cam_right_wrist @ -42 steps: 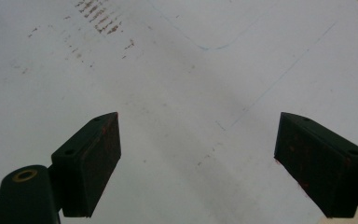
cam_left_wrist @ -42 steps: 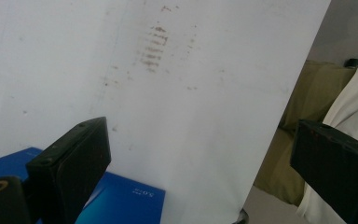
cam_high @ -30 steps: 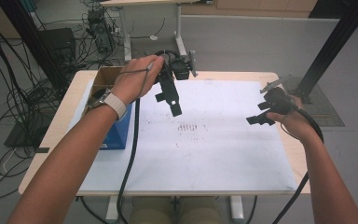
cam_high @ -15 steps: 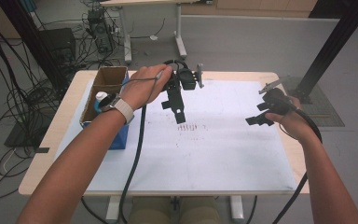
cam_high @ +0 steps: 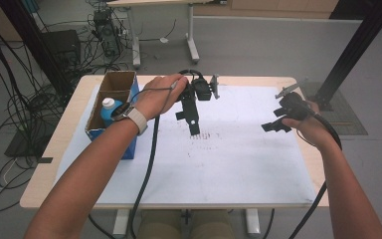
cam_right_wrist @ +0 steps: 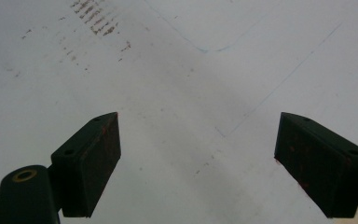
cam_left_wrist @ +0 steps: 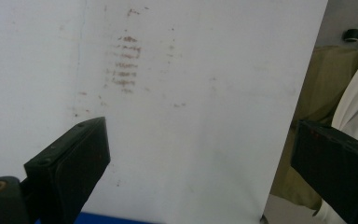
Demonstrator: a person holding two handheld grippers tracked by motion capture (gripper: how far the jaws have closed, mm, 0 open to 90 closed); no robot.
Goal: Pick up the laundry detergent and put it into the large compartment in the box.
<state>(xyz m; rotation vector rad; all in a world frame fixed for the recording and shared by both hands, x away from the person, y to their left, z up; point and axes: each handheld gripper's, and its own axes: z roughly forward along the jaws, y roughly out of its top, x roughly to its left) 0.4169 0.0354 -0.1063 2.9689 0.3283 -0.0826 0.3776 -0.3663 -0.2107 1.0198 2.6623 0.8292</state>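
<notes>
1. Here is the table (cam_high: 49, 164), light wood, with a big white sheet (cam_high: 238, 159) spread over most of its top.
2. Left hand (cam_high: 161, 94) sits high at about 11 o'clock from the sheet's centre, wrapped round the left gripper (cam_high: 193, 127), which points down at the sheet.
3. In the left gripper view its jaws stand wide apart with nothing between them, only white sheet and a patch of rusty smudge marks (cam_left_wrist: 123, 63) showing at 12 o'clock.
4. Those same smudges (cam_high: 206, 137) lie just beyond the left gripper's tips in the high view.
5. Over at 3 o'clock the right hand (cam_high: 306, 127) holds the right gripper (cam_high: 276, 124) near the sheet's right edge, tips aimed toward the middle.
6. The right gripper view shows its jaws wide too, empty, hanging above bare sheet with faint pencil lines (cam_right_wrist: 279, 84).
7. At 9 o'clock, on the table's left side, stands an open cardboard box (cam_high: 117, 82) with blue sides.
8. Inside it, a blue bottle (cam_high: 108, 110) with a white cap stands upright.
9. A watch with a pale strap (cam_high: 135, 118) rides the left wrist; a black cable (cam_high: 146, 169) trails from the left gripper toward 6 o'clock.
</notes>
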